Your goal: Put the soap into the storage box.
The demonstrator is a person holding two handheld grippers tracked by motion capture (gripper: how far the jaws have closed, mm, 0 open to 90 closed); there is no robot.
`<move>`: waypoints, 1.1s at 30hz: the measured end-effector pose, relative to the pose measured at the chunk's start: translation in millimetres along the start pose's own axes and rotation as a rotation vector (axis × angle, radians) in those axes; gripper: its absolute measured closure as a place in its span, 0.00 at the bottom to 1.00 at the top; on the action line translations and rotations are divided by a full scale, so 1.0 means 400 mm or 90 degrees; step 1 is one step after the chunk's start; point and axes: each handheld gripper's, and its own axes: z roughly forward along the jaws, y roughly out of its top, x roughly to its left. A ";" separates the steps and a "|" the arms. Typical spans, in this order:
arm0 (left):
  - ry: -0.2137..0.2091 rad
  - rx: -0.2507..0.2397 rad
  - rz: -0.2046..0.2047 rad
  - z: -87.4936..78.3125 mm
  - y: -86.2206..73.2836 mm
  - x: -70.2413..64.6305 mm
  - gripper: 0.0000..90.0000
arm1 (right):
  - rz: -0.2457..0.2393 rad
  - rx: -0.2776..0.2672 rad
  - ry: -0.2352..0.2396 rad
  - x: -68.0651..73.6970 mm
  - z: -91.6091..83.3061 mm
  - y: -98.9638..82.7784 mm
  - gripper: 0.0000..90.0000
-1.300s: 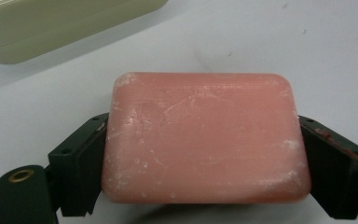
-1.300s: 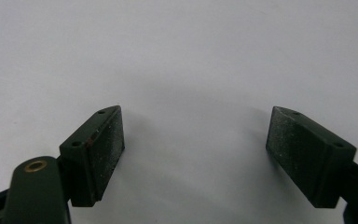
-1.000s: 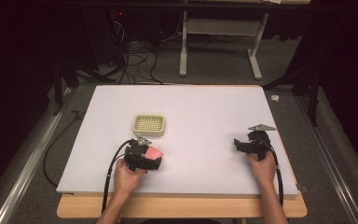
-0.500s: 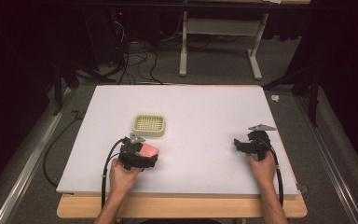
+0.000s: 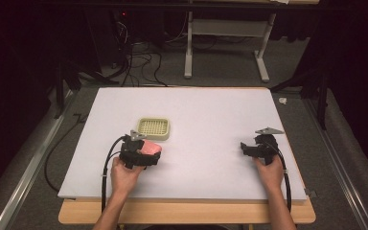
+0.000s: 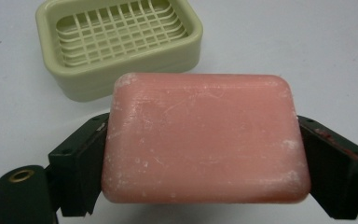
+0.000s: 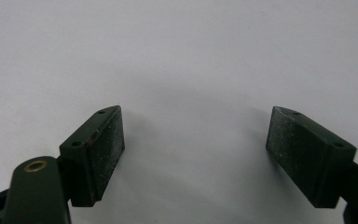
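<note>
A pink soap bar [image 6: 205,140] lies flat between the two black jaws of my left gripper [image 6: 205,163], which is shut on it. In the high view the same soap bar [image 5: 149,147] sits in the left gripper [image 5: 148,152] at the front left of the white board, just short of a pale green soap dish [image 5: 154,128]. The soap dish [image 6: 121,44] has a grid bottom with nothing in it and stands right beyond the soap. My right gripper [image 7: 196,149] is open over bare board, seen at the front right in the high view [image 5: 247,148].
The white board [image 5: 206,115] rests on a wooden table whose front edge [image 5: 187,213] lies near the person's forearms. Cables trail from both grippers toward the front. A table frame and loose cables stand on the dark floor behind the board.
The left gripper with the soap bar has shifted slightly left and back toward the soap dish. The right gripper has stayed in place.
</note>
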 end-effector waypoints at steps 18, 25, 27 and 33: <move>-0.005 -0.006 0.006 -0.005 0.046 0.005 0.15 | 0.000 0.000 -0.001 0.000 0.000 0.000 0.22; -0.001 -0.004 0.006 -0.001 0.060 0.011 0.15 | -0.001 -0.001 -0.001 0.000 0.000 0.000 0.22; 0.003 -0.002 0.006 0.000 0.063 0.013 0.15 | -0.001 -0.001 -0.001 0.000 0.000 0.000 0.22; 0.019 0.001 0.021 0.004 0.083 0.016 0.15 | 0.000 -0.001 -0.001 0.000 0.000 0.000 0.22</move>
